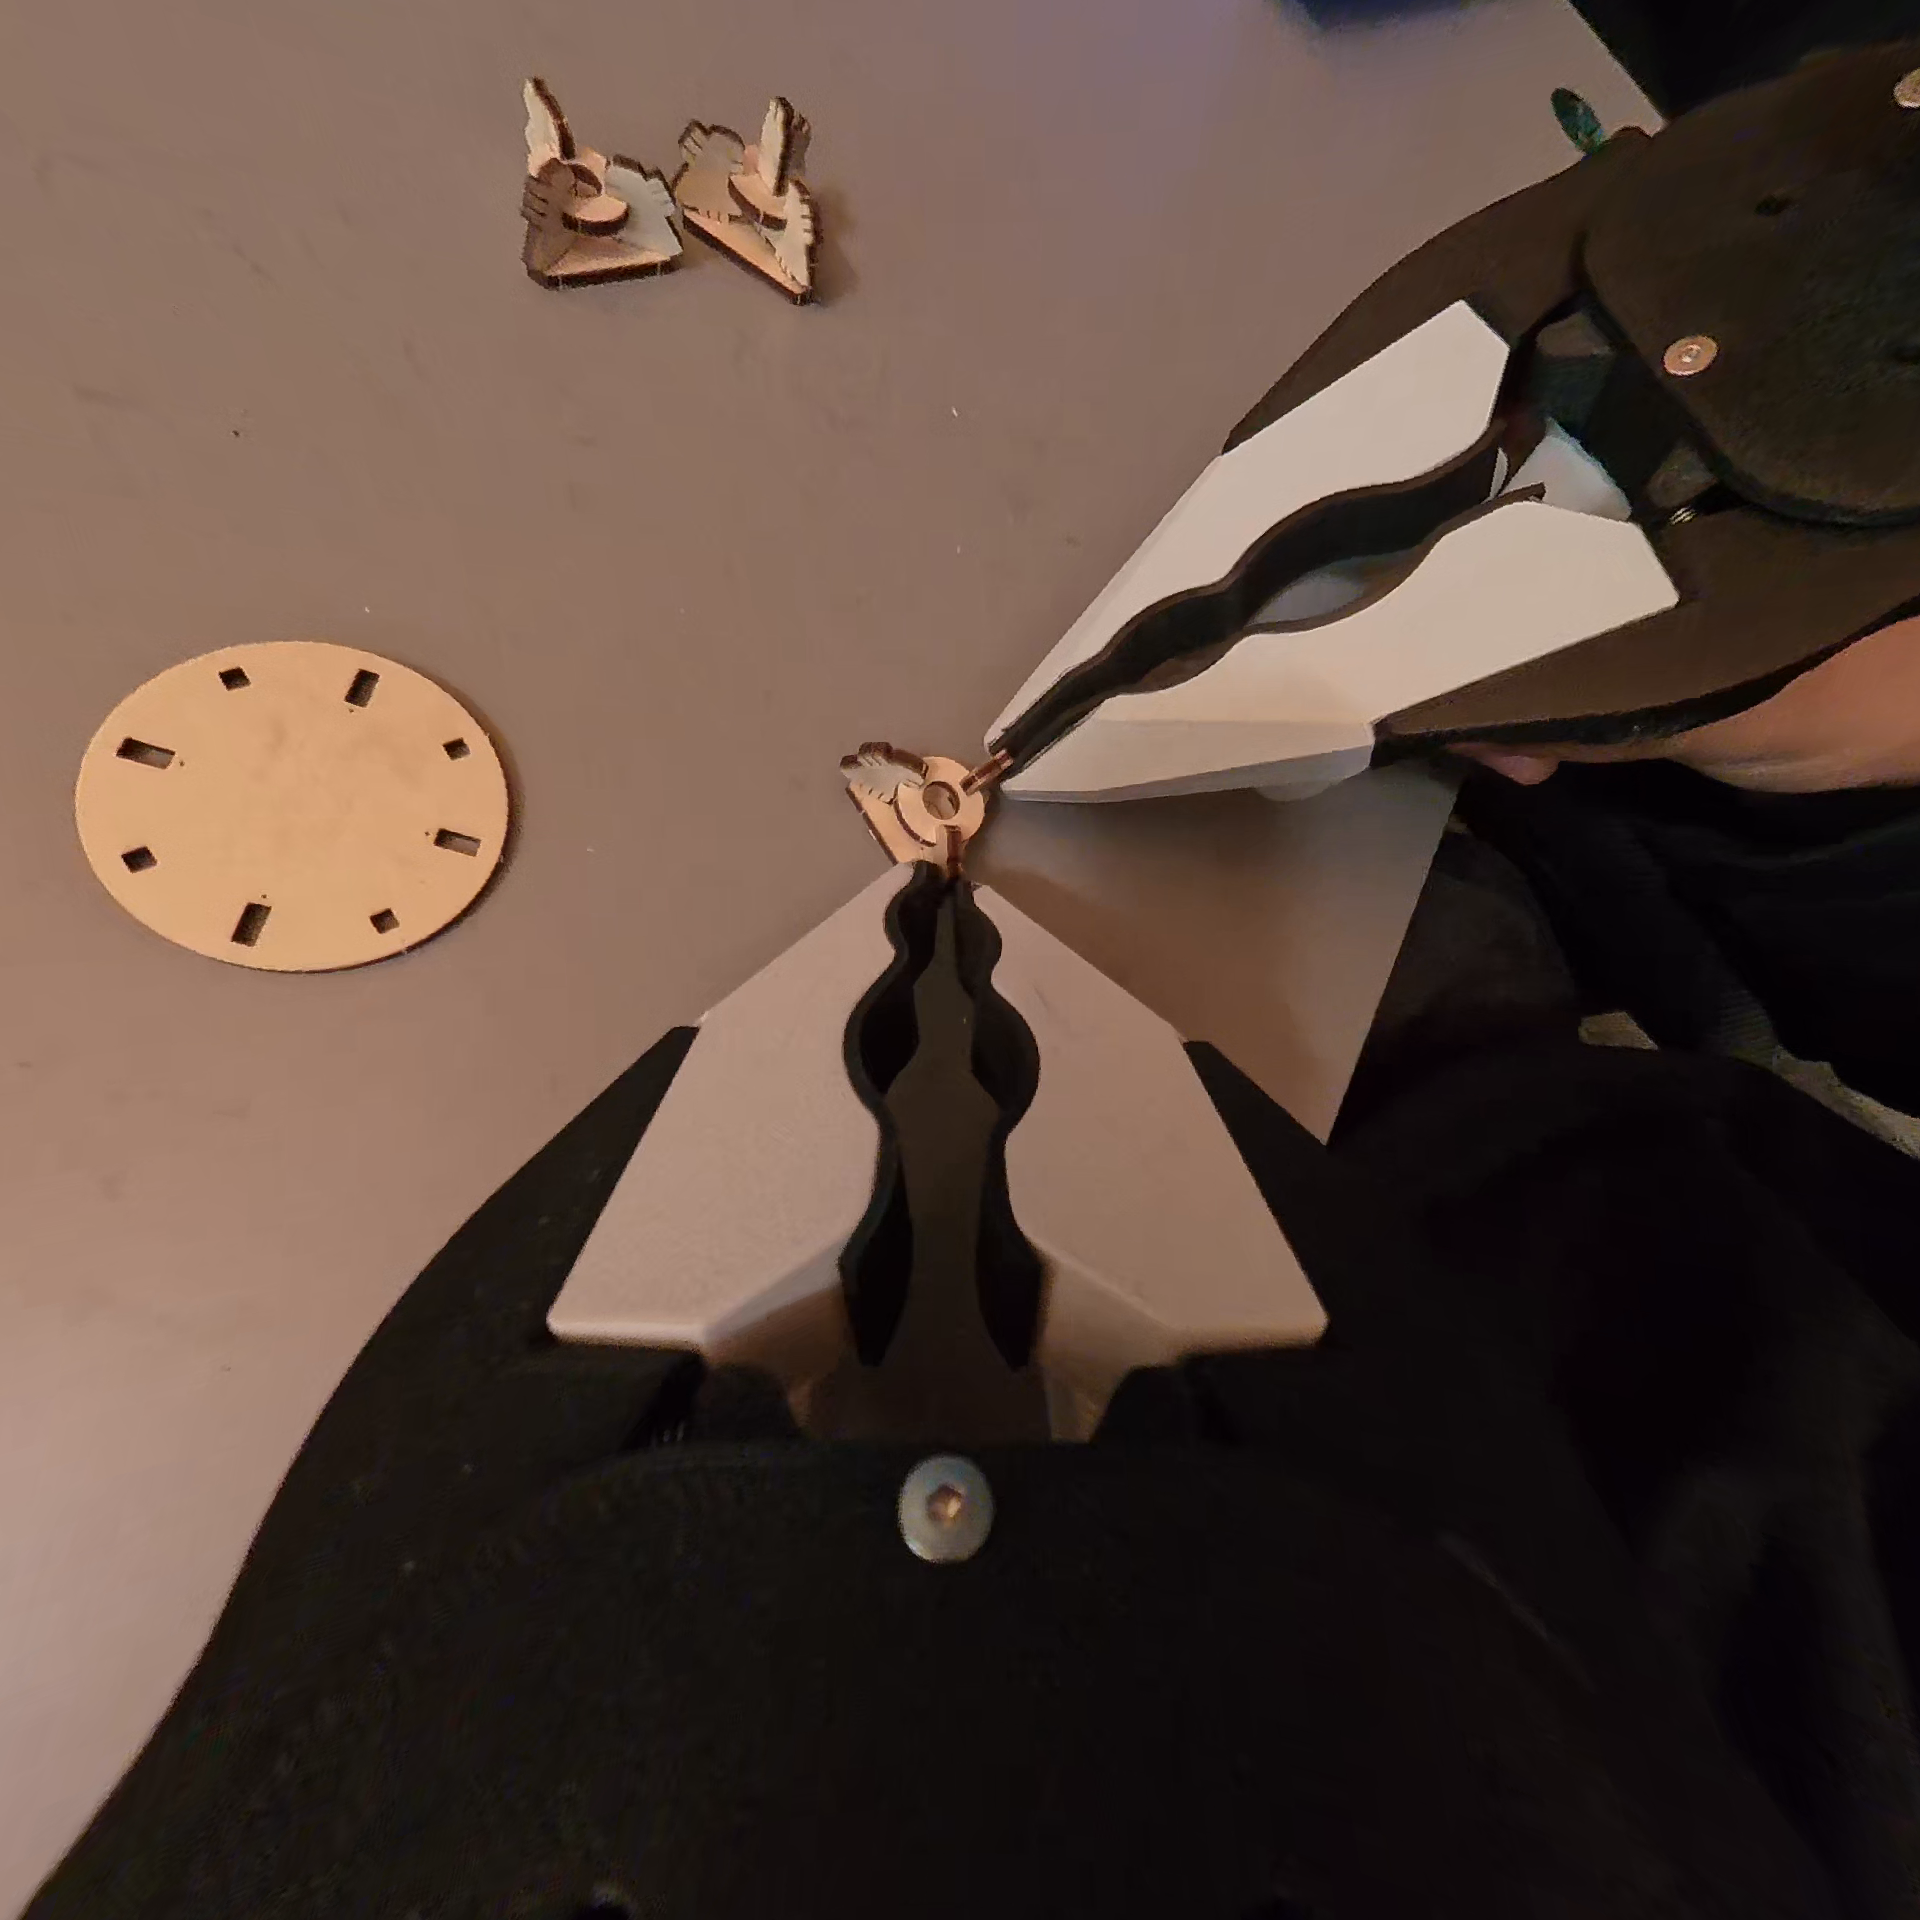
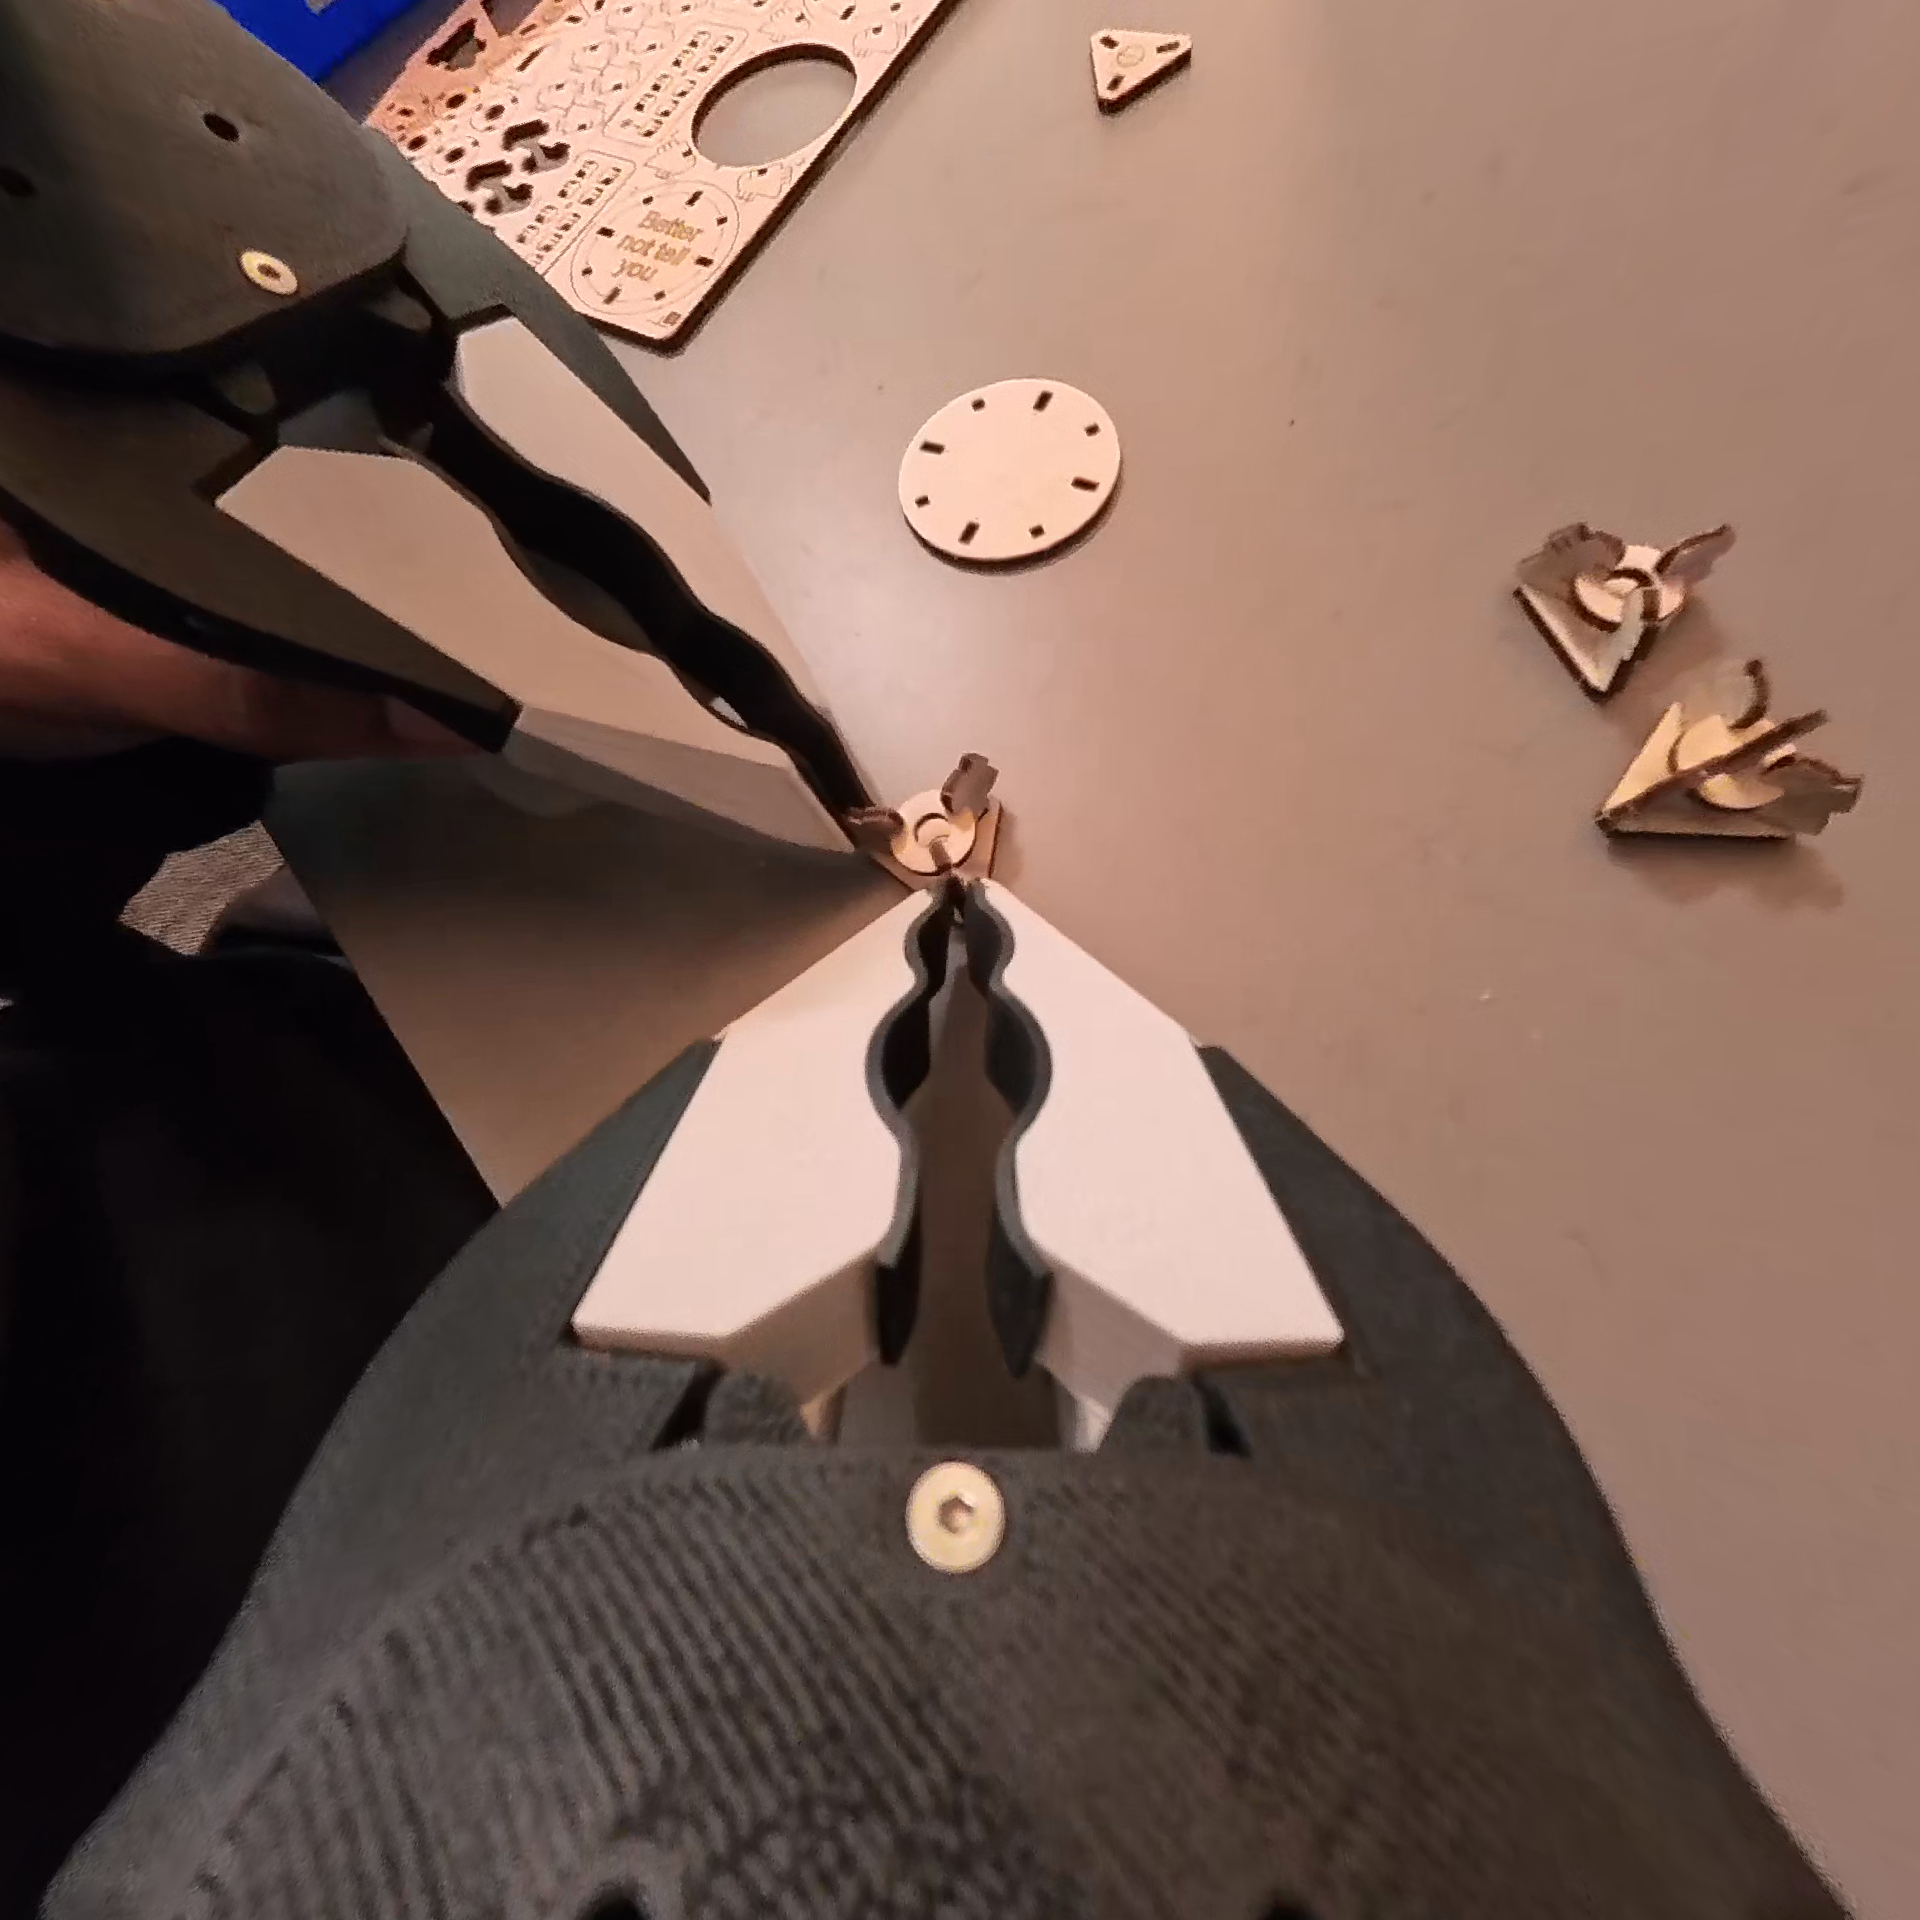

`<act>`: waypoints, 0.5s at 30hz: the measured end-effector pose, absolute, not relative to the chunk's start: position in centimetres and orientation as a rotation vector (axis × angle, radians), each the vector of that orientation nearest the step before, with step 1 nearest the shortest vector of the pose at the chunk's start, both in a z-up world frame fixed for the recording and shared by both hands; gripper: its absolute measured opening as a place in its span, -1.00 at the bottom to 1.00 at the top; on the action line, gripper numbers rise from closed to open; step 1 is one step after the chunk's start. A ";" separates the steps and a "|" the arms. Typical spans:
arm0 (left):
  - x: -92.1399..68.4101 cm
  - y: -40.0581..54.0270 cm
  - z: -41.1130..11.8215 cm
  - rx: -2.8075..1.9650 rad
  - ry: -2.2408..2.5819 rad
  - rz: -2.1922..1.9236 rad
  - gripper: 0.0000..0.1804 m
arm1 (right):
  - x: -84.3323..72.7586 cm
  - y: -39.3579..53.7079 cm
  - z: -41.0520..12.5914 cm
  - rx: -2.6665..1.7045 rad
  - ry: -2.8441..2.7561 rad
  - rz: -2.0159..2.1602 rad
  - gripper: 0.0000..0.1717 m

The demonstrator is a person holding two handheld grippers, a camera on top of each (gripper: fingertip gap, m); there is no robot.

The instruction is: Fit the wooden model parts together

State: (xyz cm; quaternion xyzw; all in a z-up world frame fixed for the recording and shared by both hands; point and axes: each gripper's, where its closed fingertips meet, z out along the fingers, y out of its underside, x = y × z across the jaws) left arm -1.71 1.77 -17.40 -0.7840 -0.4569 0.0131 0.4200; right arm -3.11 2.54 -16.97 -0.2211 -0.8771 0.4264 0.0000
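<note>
Here we are pinching one small wooden assembly (image 1: 914,816) with both grippers, at mid-frame on the grey table (image 1: 623,540).

We are closing the left gripper (image 1: 948,871) on a thin upright fin on its near side, while the right gripper (image 2: 954,881) is clamping another fin. We are seeing the slotted wooden disc (image 1: 291,805) lying at left and two finished assemblies (image 1: 665,197) at upper left.

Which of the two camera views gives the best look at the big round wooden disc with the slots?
The left wrist view: there the disc lies large and unobstructed, each slot distinct. The right wrist view shows the same disc whole too, but farther off and smaller, beyond the tongs.
</note>
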 end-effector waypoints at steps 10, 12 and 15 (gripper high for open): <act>-2.4 0.9 -17.4 -1.917 -1.160 0.020 -0.98 | -3.5 1.8 -17.0 -0.736 -2.811 1.368 -0.99; -2.4 0.9 -17.4 -1.908 -1.160 0.007 -0.97 | -3.6 1.7 -17.0 -0.743 -2.813 1.367 -0.99; -2.4 1.0 -17.4 -1.904 -1.165 -0.004 -0.97 | -3.8 1.7 -17.0 -0.750 -2.812 1.360 -0.99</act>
